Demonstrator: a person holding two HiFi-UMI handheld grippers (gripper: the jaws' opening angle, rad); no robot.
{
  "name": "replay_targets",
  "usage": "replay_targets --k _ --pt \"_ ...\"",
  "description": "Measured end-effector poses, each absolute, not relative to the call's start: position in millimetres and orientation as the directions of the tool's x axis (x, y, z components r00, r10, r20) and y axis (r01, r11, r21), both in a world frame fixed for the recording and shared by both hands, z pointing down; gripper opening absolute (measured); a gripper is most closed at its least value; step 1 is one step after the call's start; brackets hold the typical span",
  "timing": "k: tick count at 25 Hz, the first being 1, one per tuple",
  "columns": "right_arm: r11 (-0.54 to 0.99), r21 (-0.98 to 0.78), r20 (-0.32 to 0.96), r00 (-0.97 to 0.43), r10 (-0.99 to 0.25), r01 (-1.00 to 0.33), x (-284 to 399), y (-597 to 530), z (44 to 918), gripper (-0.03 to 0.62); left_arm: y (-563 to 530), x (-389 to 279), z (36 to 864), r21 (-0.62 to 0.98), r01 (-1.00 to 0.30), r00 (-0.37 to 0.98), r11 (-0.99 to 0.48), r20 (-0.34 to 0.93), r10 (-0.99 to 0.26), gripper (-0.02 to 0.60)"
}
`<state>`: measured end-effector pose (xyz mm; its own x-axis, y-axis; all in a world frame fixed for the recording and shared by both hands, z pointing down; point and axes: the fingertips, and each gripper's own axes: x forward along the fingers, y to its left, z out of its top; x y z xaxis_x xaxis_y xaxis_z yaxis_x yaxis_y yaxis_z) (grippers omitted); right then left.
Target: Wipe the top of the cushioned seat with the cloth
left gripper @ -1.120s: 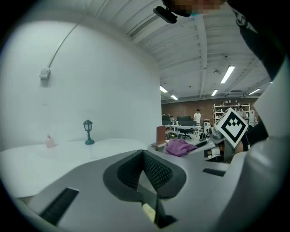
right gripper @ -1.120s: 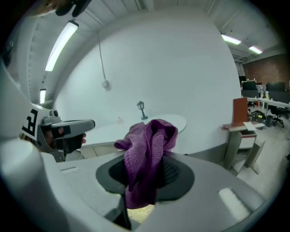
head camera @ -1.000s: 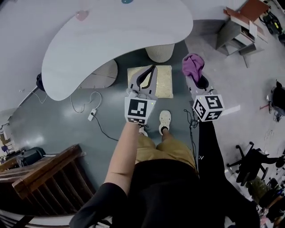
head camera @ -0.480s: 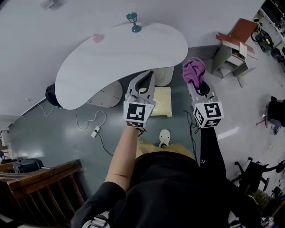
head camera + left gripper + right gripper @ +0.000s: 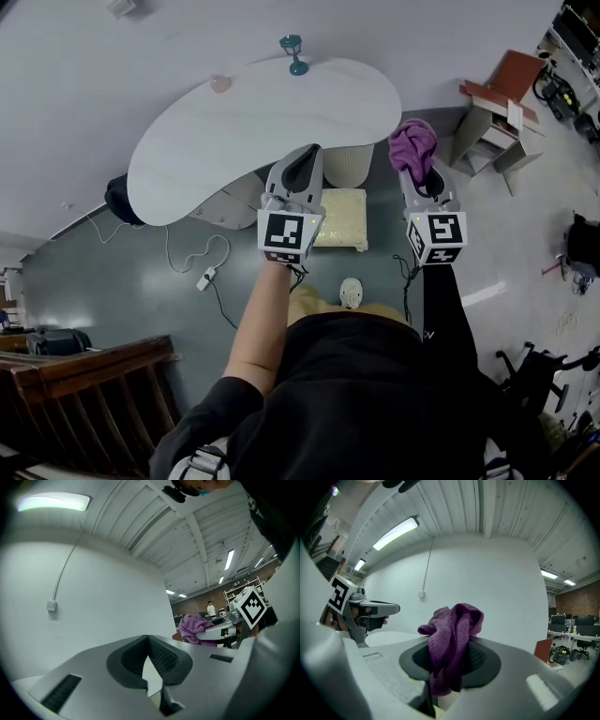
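So the purple cloth point(image 5: 452, 639) is sitting right in the right gripper point(image 5: 449, 670). Its jaws are clenching down on the middle of the cloth, with a bunch puffing out past the tips at 12 o'clock and a tail hanging toward 6. In the head view that bundle is showing at about 2 o'clock from the cushioned seat point(image 5: 341, 217), off to the side of it and not overlapping it.

Counting up: I'm seeing one cloth, one seat, two grippers, one white kidney-shaped table point(image 5: 253, 122) and one pale shoe point(image 5: 351, 292).

The seat is a pale yellowish square pad lying on the grey-green floor. It's sitting at 6 o'clock from the table's round base, with the shoe just past it at 6 again. The left gripper point(image 5: 149, 654) is hovering over the seat's 9 o'clock edge in the head view. Its jaws are pressing together with nothing between them, and they're pointing toward the white wall.
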<state>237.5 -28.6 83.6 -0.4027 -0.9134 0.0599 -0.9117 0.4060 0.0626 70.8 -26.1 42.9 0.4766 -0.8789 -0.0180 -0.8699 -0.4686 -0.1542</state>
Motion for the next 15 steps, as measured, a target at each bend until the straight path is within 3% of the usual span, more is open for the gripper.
replay_targets --k 15 --pt "0.457 0.081 0.043 -0.455 -0.889 -0.885 208.3 -33.7 69.3 0.112 -22.2 45.8 31.2 -0.166 -0.886 0.445 -0.433 -0.044 -0.894 0.006"
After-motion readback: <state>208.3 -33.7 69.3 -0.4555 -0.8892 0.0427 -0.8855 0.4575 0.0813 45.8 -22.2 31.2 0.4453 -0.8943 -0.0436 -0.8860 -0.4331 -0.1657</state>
